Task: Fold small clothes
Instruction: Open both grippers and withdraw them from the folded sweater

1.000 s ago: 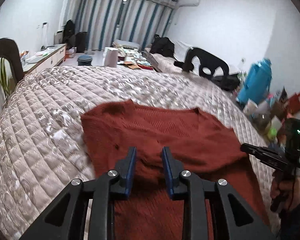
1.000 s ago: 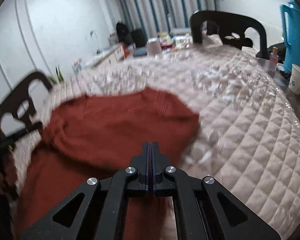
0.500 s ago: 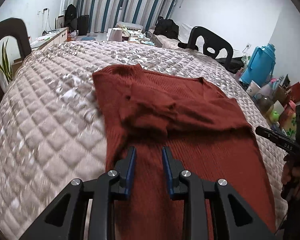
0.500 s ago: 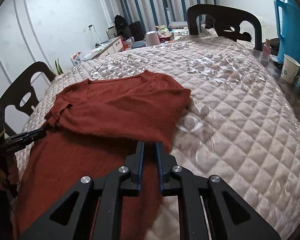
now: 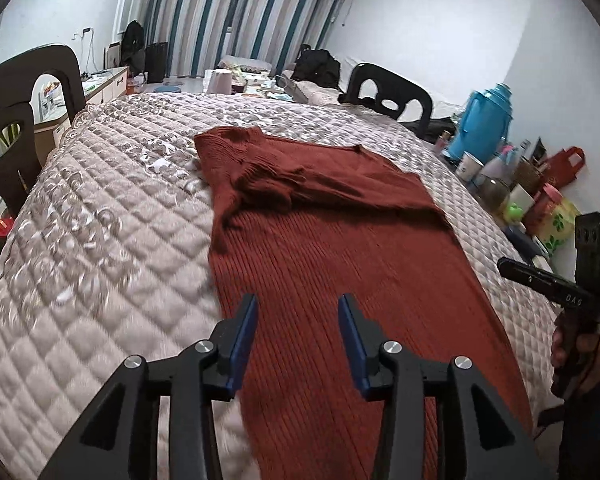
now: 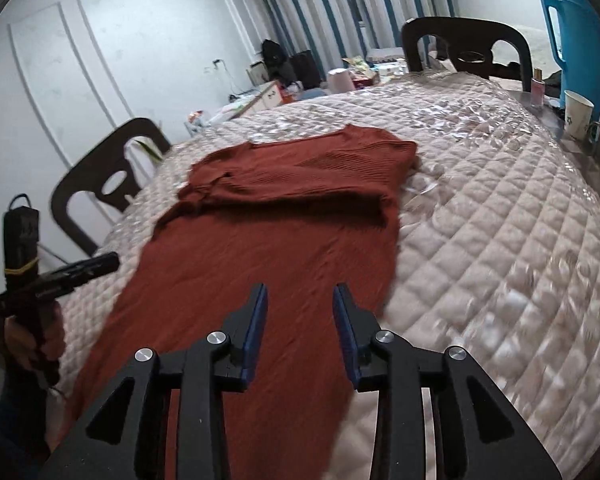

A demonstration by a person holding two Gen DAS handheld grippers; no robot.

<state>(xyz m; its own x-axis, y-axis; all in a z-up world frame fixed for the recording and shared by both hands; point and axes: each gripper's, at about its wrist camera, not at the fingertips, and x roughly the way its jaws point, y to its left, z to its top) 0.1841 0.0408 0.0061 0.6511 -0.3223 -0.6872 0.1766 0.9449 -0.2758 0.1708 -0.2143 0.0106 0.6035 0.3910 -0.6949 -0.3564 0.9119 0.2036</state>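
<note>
Now both grippers (image 5: 297,304) (image 6: 300,294) have released the sweater (image 5: 340,248), jaws opening

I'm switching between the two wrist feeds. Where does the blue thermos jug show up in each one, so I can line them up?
Left wrist view: the blue thermos jug stands at the right, beyond the quilted table's far right edge, beside a paper cup.
Right wrist view: it is cut off at the top right corner, above the same cup.
Shared landmark: the rust-red sweater lying mid-table.
</note>
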